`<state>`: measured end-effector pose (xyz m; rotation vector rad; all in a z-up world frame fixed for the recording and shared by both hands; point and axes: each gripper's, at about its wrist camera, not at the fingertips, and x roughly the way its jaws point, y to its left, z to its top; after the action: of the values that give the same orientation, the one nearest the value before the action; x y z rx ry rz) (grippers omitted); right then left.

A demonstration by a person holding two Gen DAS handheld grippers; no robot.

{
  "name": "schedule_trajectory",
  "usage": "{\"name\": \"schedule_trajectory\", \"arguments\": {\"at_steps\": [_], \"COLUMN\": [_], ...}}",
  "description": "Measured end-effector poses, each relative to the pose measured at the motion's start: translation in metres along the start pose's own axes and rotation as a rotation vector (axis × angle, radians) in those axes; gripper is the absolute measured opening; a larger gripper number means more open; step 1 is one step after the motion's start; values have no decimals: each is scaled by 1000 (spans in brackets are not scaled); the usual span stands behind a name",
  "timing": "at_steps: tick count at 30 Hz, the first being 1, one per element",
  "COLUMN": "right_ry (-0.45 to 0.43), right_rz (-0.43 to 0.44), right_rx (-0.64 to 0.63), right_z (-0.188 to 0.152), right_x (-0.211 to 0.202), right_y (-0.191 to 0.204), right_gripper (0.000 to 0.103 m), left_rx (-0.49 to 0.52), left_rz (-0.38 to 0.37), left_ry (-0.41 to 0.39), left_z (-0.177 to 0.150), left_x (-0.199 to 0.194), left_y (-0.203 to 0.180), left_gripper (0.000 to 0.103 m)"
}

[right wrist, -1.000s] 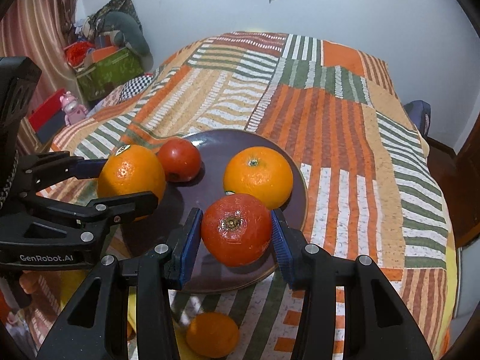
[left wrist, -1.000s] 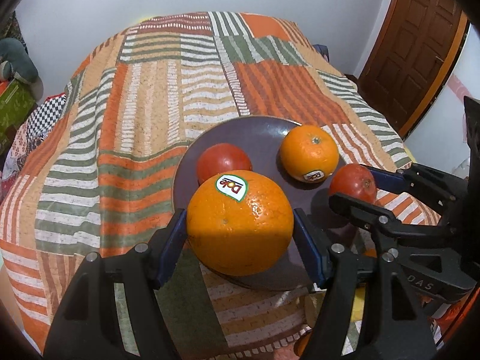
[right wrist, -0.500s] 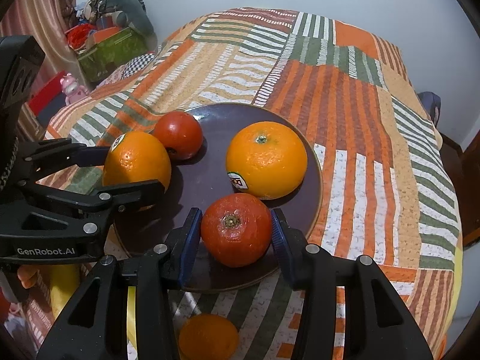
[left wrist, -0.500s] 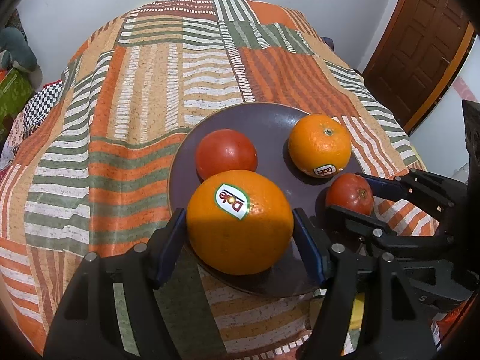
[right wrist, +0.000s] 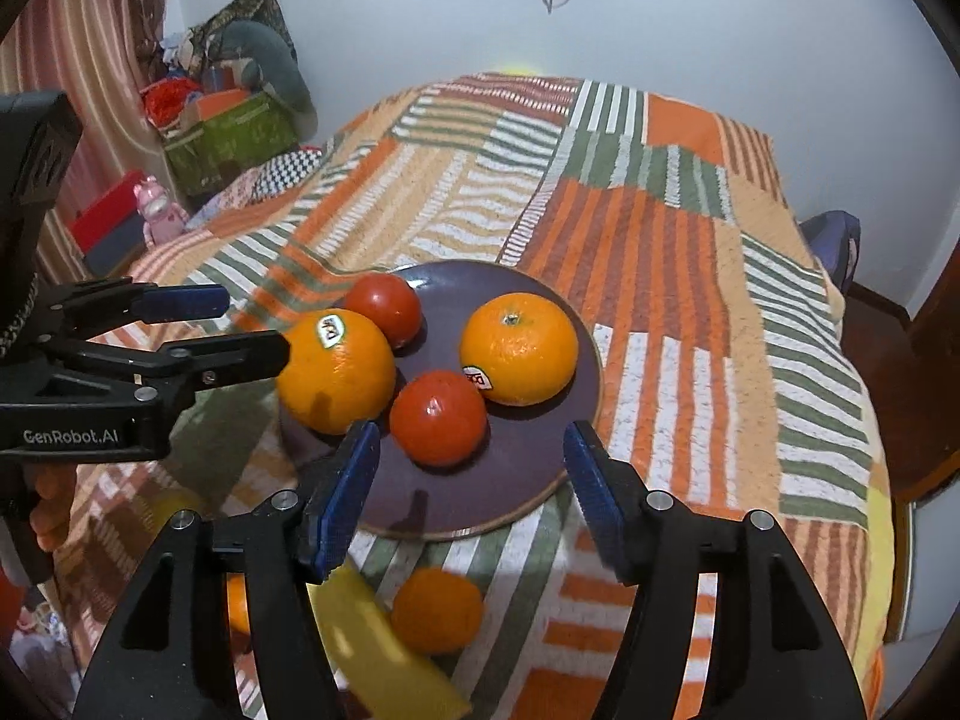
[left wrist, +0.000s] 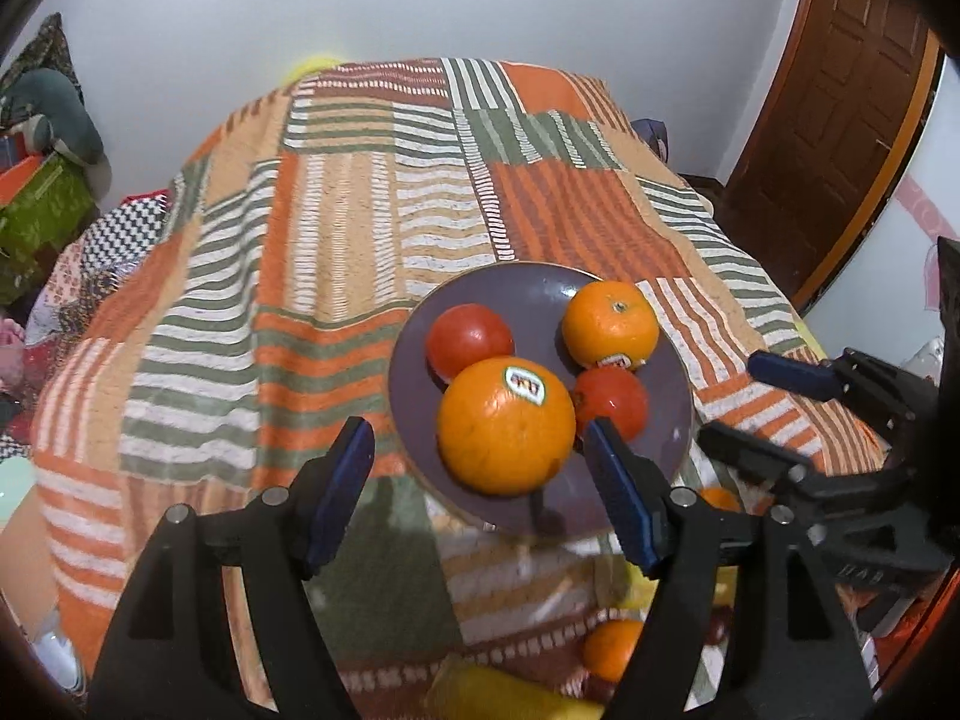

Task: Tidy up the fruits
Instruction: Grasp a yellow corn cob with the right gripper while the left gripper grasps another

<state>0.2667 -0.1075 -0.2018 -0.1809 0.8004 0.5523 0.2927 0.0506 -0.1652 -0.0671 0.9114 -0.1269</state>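
You let both grippers go: L gripper (left wrist: 480, 468) jaws spread off the big orange (left wrist: 505, 425), R gripper (right wrist: 471, 474) just opened off the tomato (right wrist: 438, 417). Both fruits sat on the plate's (right wrist: 540, 294) near side (4 aboard), so placing's done.

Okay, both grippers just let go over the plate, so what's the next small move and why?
Probably draw both grippers back and reach for the loose orange lying on the blanket below the plate. Both jaws have just been opening: the left gripper stands clear of the stickered orange, the right gripper clear of the tomato, and both fruits rest on the plate.
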Motion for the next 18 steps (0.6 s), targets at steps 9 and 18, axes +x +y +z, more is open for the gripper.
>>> {"name": "schedule_trajectory", "arguments": {"at_steps": [9, 18], "right_ry": [-6, 64], "right_rz": [-5, 17], "right_rx": [-15, -5], "right_z": [-28, -65], "right_x": [-32, -26], "right_y": [9, 16], "right_gripper": [60, 60], "left_rx": [19, 29], "left_rz": [8, -30], "left_ry": [23, 131], "left_z": [-45, -102], "left_x": [-34, -31], "left_y": [-8, -31], "left_gripper": [78, 82]}}
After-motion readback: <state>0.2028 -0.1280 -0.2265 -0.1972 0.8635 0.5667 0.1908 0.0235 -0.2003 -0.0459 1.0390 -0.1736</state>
